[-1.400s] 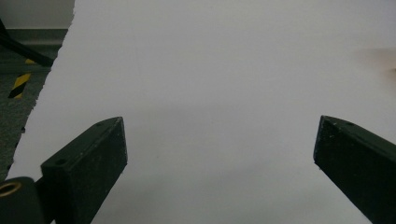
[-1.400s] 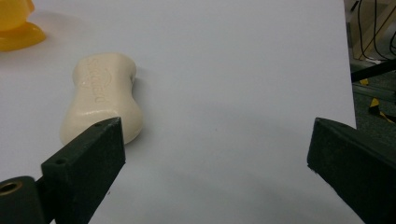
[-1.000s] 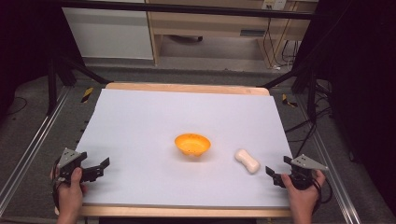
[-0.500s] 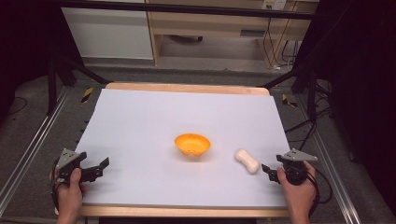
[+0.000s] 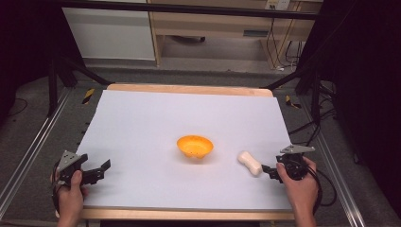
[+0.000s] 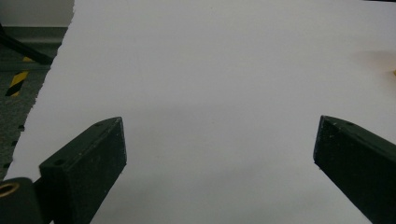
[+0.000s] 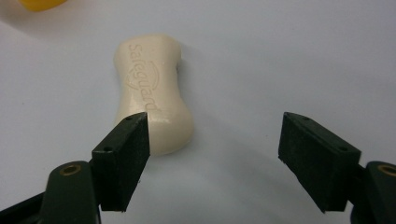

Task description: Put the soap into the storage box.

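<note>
Starting on the left side of the table (image 5: 142,118), the left gripper (image 5: 101,169) is sitting near the front-left corner with its jaws spread wide and nothing between them, just pointing out over bare white surface. Moving toward the middle, an orange bowl (image 5: 195,146) is sitting upright and looks empty from above. Just right of that, a cream soap bar (image 5: 249,163) is lying flat, near the bowl but not touching it, with "Safeguard" pressed into its top face. Then the right gripper (image 5: 267,171) is hovering right at the near end of the bar, jaws wide, and in its own view the bar is lining up closer to one jaw than the middle of the gap, so I'm guessing it needs a nudge sideways before closing. My take on handling: the soap is probably hard and fairly dense for its size, not fragile, but smooth and a bit slick, and the rounded ends are likely going to squirt out of a pinch. The narrow waist in the middle is looking like the best spot to grab, jaws across the short width.
</note>
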{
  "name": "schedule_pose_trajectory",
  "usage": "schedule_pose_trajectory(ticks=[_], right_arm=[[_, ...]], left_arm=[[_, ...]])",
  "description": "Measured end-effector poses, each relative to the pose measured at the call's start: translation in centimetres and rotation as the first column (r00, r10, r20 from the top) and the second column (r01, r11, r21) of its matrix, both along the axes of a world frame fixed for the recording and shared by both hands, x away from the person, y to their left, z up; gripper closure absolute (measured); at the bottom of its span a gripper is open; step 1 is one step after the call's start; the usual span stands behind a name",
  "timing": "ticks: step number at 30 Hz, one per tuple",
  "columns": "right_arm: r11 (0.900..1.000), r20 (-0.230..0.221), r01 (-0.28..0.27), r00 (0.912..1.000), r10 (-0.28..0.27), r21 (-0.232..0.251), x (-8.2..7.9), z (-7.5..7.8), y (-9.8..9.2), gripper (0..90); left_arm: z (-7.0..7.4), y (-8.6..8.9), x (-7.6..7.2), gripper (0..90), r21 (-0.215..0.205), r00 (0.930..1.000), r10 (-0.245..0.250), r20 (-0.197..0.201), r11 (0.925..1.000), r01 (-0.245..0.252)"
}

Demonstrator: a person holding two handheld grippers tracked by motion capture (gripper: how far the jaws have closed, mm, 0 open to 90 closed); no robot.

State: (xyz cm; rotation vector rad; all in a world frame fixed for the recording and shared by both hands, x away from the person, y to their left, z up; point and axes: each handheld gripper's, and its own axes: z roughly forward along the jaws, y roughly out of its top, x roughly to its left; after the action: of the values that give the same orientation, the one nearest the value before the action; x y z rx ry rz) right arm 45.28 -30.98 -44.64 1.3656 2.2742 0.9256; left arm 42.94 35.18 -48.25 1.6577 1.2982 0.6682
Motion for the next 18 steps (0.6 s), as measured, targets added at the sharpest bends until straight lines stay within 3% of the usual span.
schedule_pose_trajectory(ticks=[3, 18], right_arm=[[1.000, -0.026, -0.011, 0.9996, 0.011, -0.010, 0.4, 0.2, 0.4, 24.7], [0.999, -0.073, -0.029, 0.9970, 0.026, -0.041, 1.8, 1.1, 2.3, 20.3]], left_arm=[[0.0, 0.0, 0.0, 2.0, -0.001, 1.0000, -0.001, 0.000, 1.0000, 0.001], [0.0, 0.0, 0.0, 2.1, -0.002, 1.0000, -0.002, 0.003, 1.0000, 0.002]])
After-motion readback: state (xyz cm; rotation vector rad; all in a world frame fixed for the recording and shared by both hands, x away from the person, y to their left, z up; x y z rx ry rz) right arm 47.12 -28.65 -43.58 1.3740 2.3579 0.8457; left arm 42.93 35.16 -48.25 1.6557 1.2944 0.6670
